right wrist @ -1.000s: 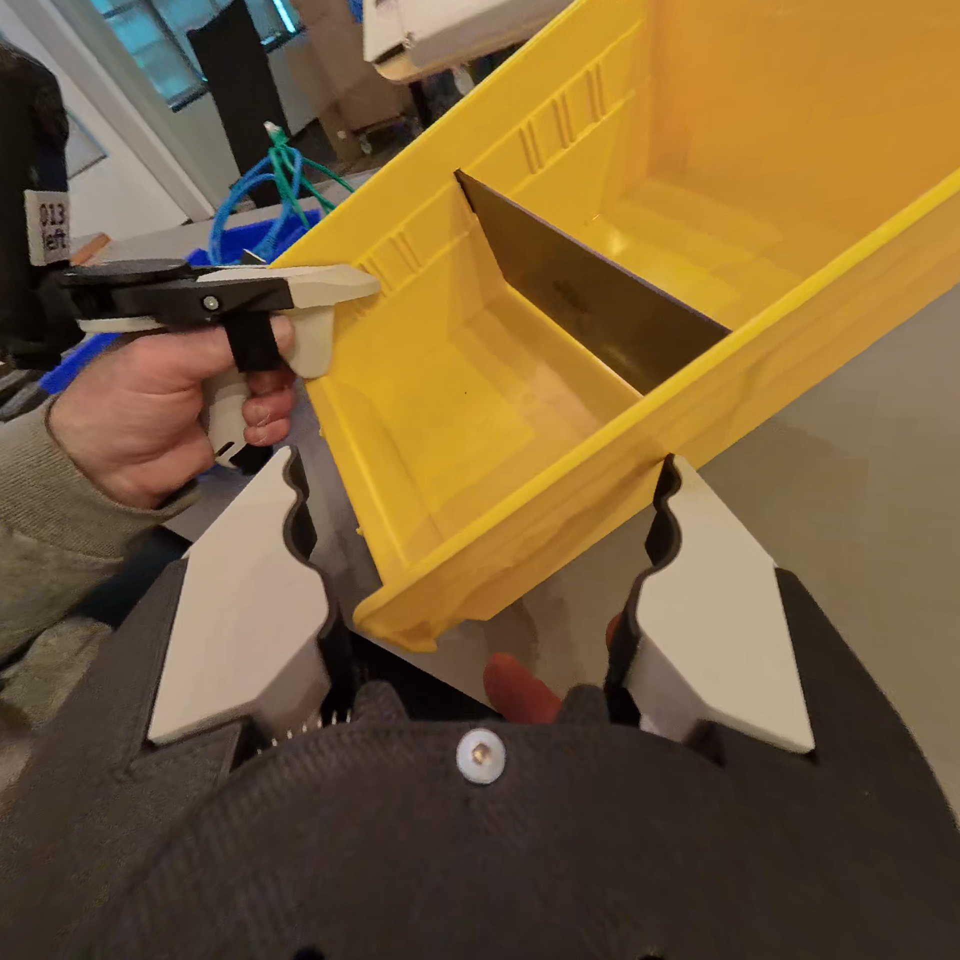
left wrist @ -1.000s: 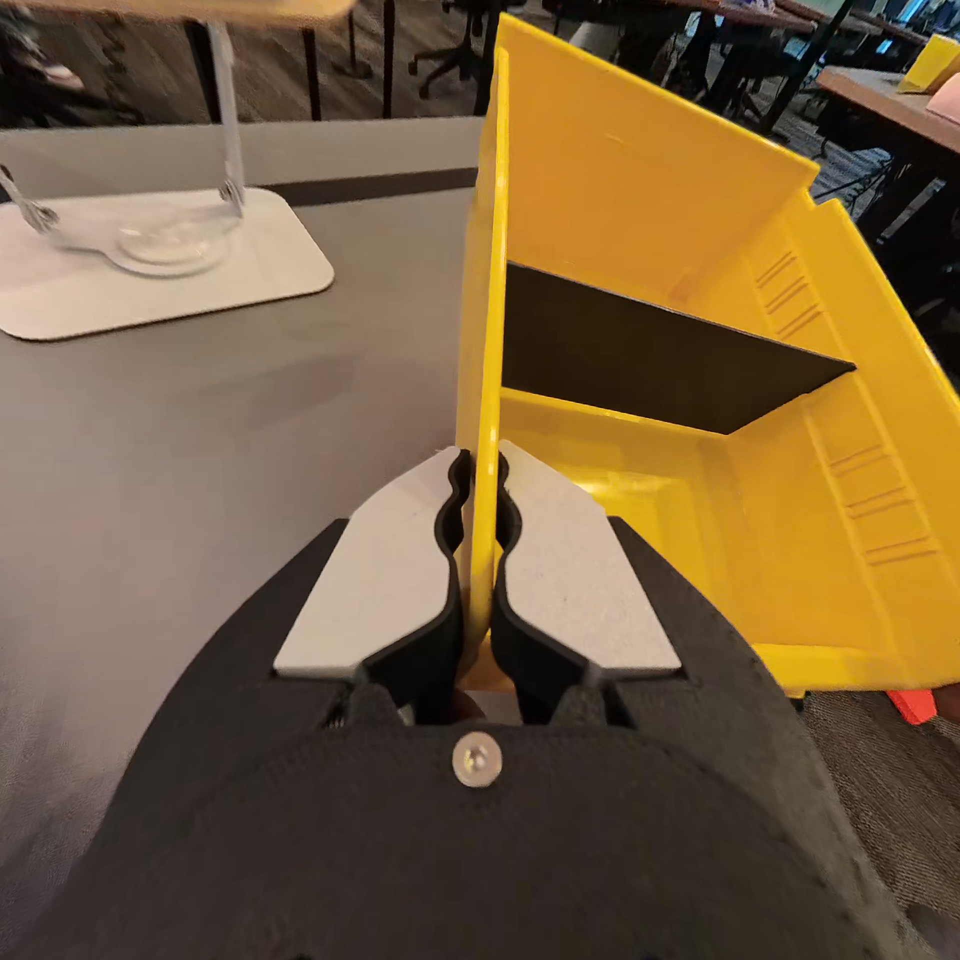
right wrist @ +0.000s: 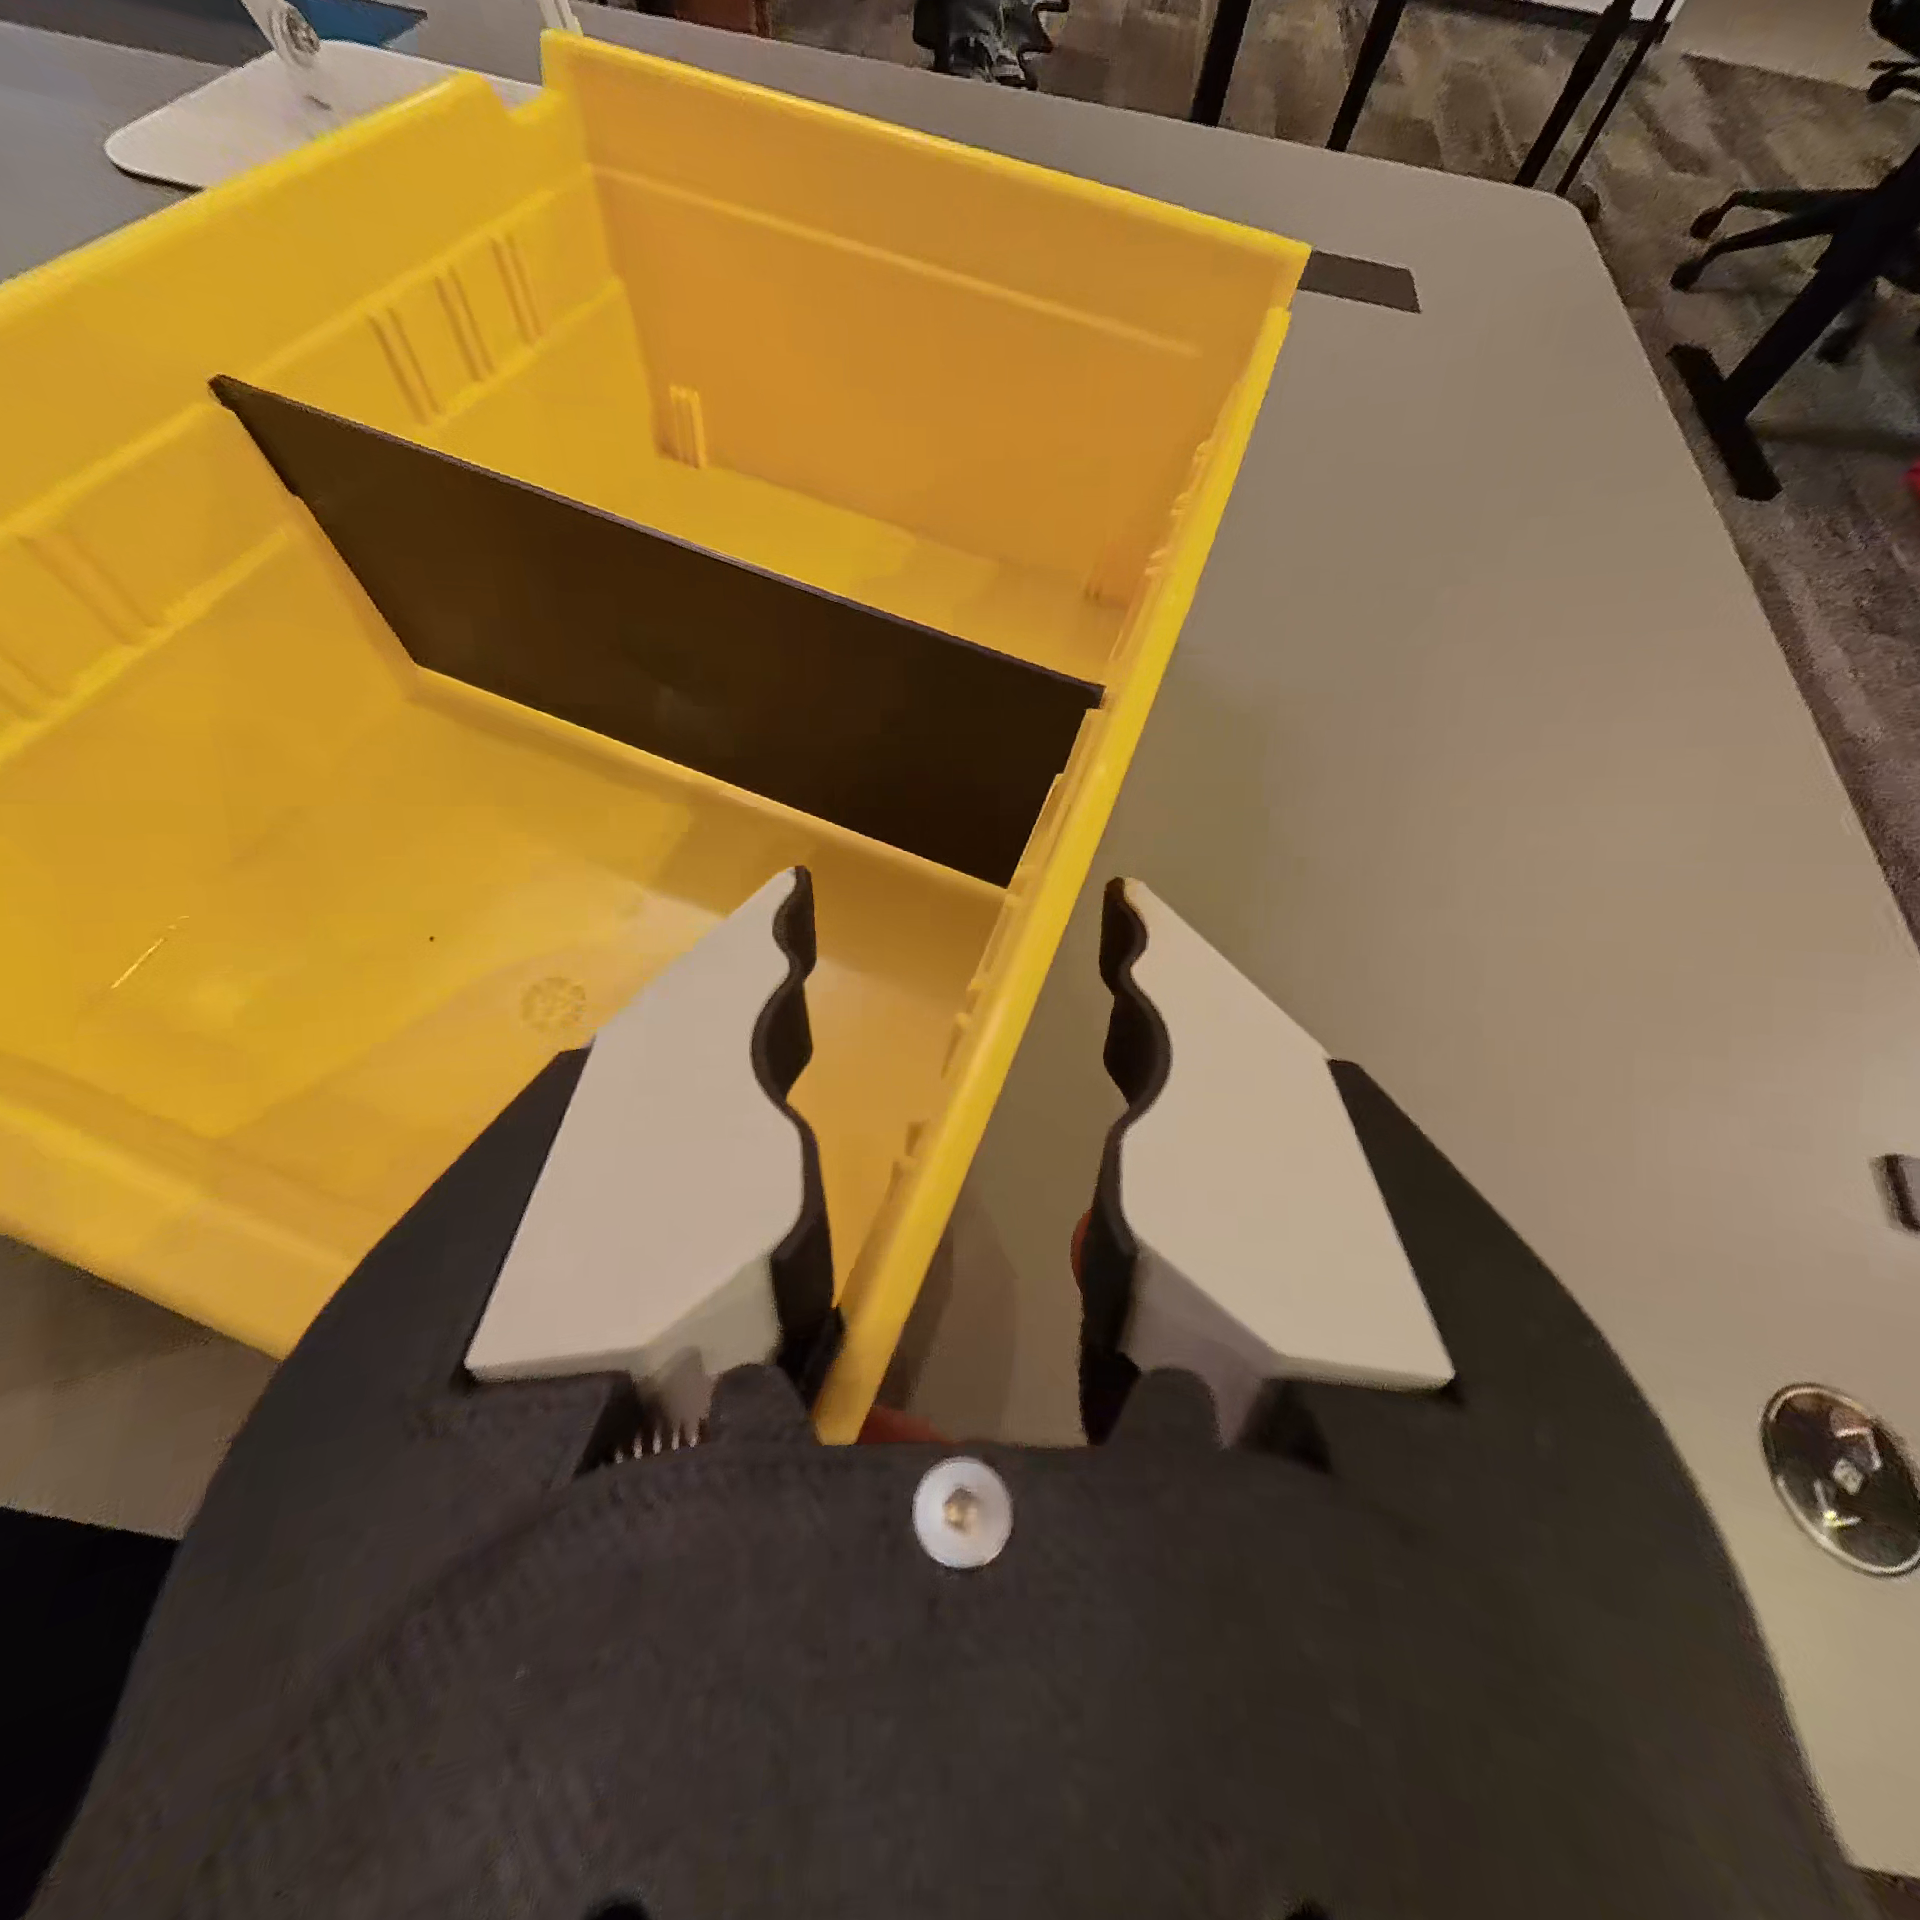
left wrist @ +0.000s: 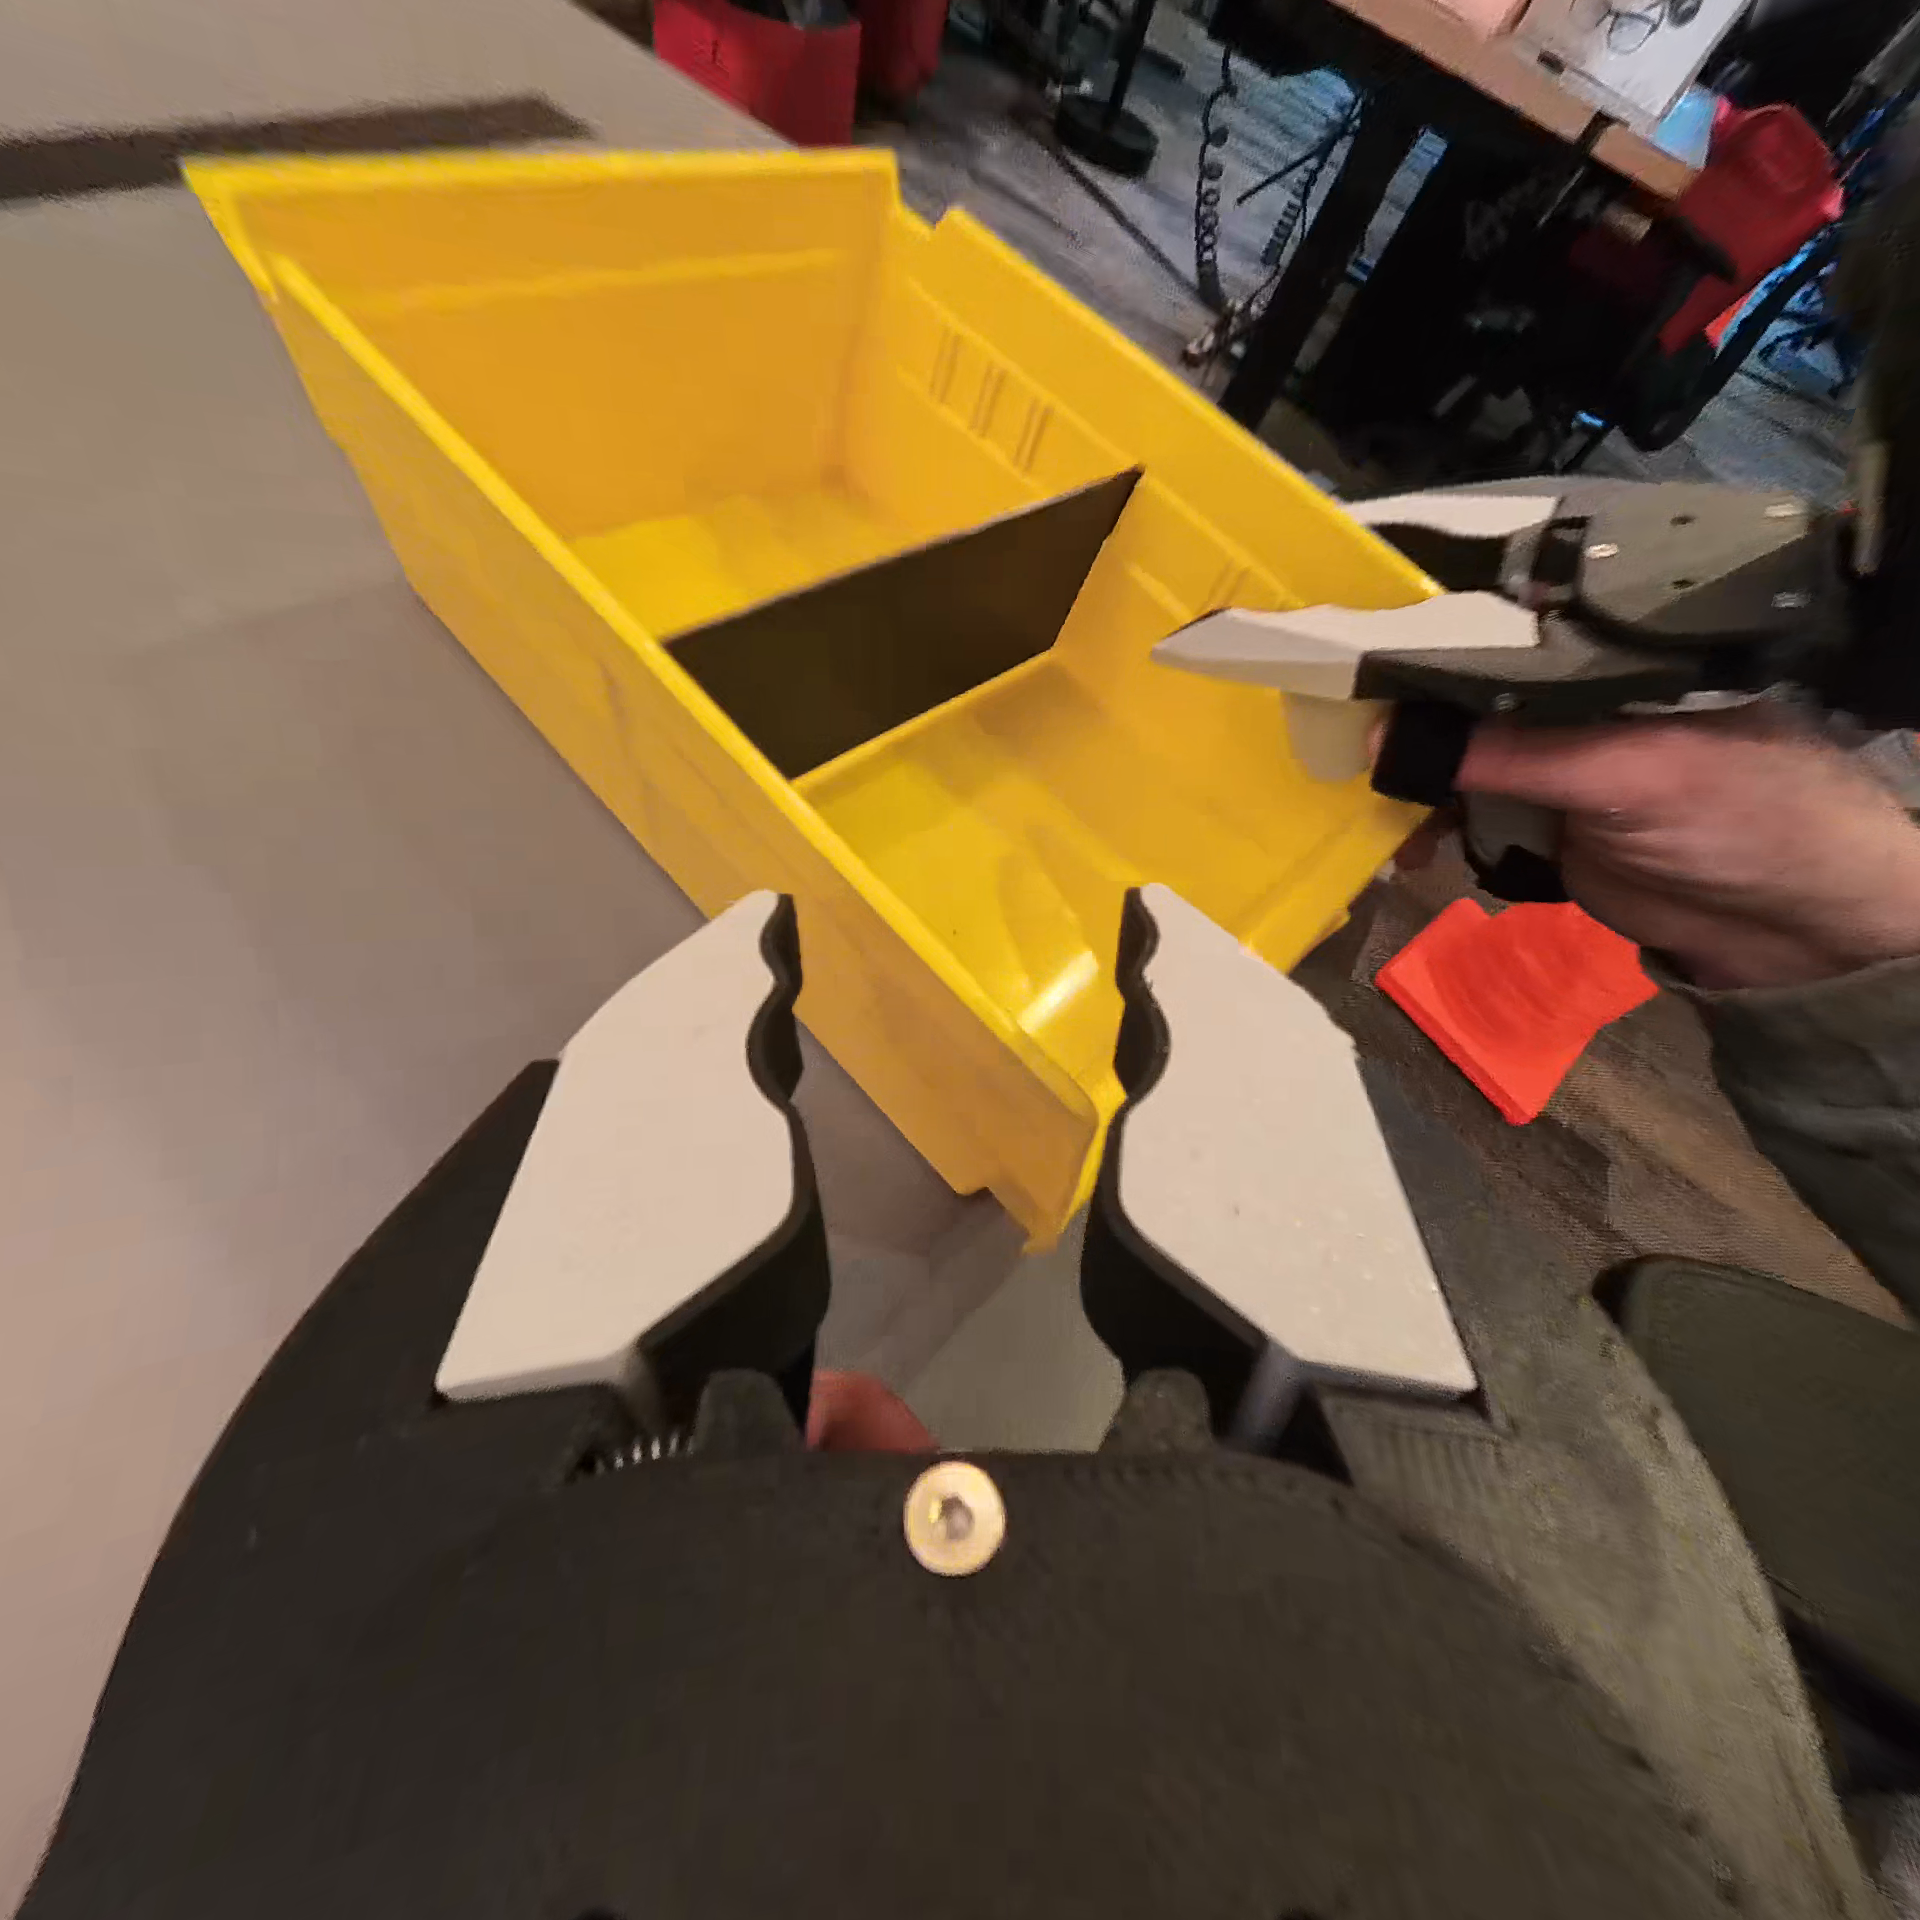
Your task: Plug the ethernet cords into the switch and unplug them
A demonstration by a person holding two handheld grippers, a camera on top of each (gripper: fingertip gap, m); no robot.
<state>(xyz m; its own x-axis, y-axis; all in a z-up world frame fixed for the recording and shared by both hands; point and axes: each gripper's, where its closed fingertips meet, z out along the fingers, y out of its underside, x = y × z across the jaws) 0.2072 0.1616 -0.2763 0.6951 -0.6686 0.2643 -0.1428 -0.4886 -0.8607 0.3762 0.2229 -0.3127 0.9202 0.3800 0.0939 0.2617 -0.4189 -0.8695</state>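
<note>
The smooth yellow plastic bin (left wrist: 665, 436) with a flat black divider (right wrist: 665, 644) sits on the grey table (left wrist: 208, 831). Both the left hand-held gripper (left wrist: 961, 925) and right hand-held gripper (right wrist: 956, 894) are spread apart around its thin walls. No cords or switch show.

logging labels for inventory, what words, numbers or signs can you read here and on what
No text is legible in either view.
Yellow bin: round moulded stamp on its floor, too small to read.
White stand base: round mark near the top edge, blurred.
White box on the far desk: printing, too blurred to read.
</note>
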